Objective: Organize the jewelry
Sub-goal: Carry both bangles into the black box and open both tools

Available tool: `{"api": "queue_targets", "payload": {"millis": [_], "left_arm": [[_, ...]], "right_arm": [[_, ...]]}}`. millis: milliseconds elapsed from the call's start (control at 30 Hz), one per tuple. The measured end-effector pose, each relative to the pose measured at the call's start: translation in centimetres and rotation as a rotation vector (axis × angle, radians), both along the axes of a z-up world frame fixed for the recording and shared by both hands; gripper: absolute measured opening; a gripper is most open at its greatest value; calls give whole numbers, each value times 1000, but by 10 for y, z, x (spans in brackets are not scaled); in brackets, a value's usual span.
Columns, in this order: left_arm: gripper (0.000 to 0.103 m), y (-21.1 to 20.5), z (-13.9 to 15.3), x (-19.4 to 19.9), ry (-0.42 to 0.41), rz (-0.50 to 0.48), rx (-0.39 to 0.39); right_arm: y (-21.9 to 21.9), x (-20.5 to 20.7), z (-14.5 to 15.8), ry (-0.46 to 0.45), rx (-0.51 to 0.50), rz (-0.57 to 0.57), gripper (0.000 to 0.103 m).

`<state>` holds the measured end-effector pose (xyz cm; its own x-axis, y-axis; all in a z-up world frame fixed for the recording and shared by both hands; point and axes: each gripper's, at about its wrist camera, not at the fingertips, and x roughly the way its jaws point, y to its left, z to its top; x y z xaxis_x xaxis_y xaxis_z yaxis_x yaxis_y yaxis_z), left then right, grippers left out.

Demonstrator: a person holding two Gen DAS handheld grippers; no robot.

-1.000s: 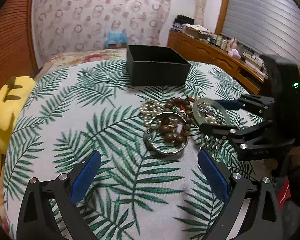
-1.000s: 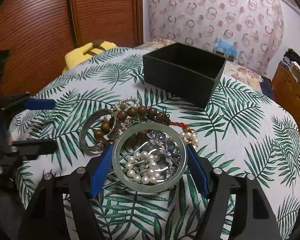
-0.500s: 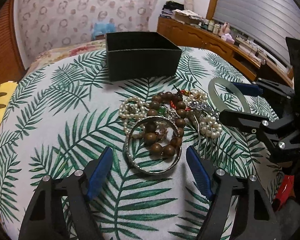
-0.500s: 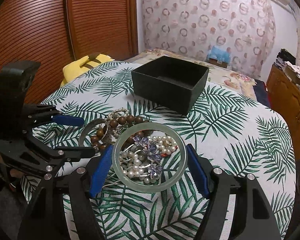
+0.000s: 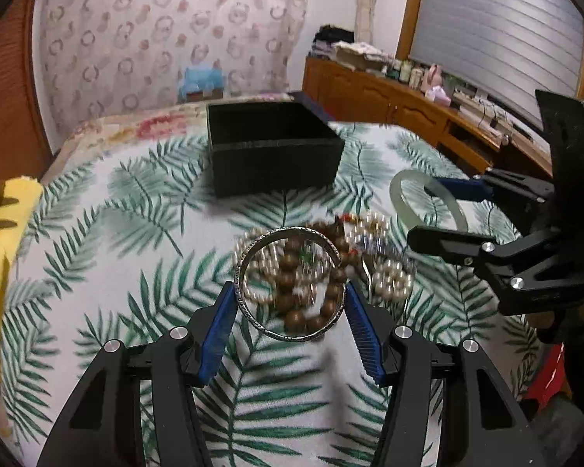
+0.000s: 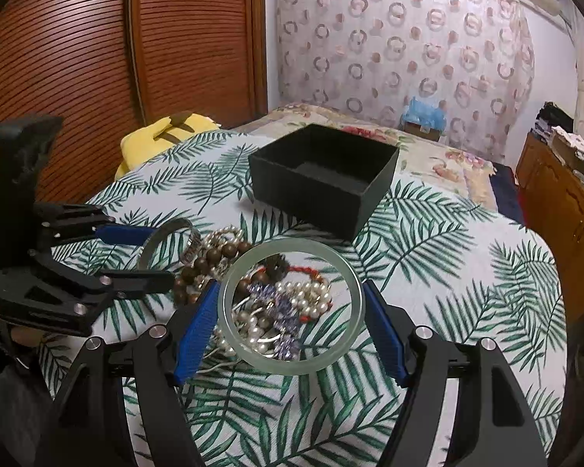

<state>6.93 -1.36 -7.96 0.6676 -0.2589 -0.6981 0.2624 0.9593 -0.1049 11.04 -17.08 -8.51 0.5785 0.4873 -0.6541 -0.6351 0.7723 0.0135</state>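
Observation:
My left gripper (image 5: 290, 307) is shut on a silver bangle (image 5: 253, 321) and holds it above the jewelry pile (image 5: 393, 276) of wooden beads and pearls. My right gripper (image 6: 290, 321) is shut on a pale green jade bangle (image 6: 229, 272), lifted over the pile (image 6: 280, 307). The jade bangle also shows in the left wrist view (image 5: 403, 204), and the silver bangle in the right wrist view (image 6: 190, 239). An open, empty black box (image 5: 272, 148) stands beyond the pile on the leaf-print cloth; it also shows in the right wrist view (image 6: 323, 179).
A yellow plush toy (image 5: 0, 241) lies at the cloth's left edge. A wooden sideboard (image 5: 408, 109) with clutter stands at the right. A wooden sliding door (image 6: 78, 58) is at the left behind the bed.
My left gripper closed on the silver bangle and lifted it off the pile. My right gripper rose with the jade bangle.

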Motion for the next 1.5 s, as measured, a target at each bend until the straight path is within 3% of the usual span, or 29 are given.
{"api": "queue_targets", "payload": {"millis": [567, 1033, 1500], "left_arm": [[54, 1, 33, 86, -85, 25, 39], [54, -9, 26, 148, -63, 39, 39], [61, 38, 44, 126, -111, 134, 0]], "right_arm": [[-12, 71, 34, -71, 41, -73, 75], [-5, 106, 39, -81, 15, -91, 75], [34, 132, 24, -47, -13, -11, 75]]}}
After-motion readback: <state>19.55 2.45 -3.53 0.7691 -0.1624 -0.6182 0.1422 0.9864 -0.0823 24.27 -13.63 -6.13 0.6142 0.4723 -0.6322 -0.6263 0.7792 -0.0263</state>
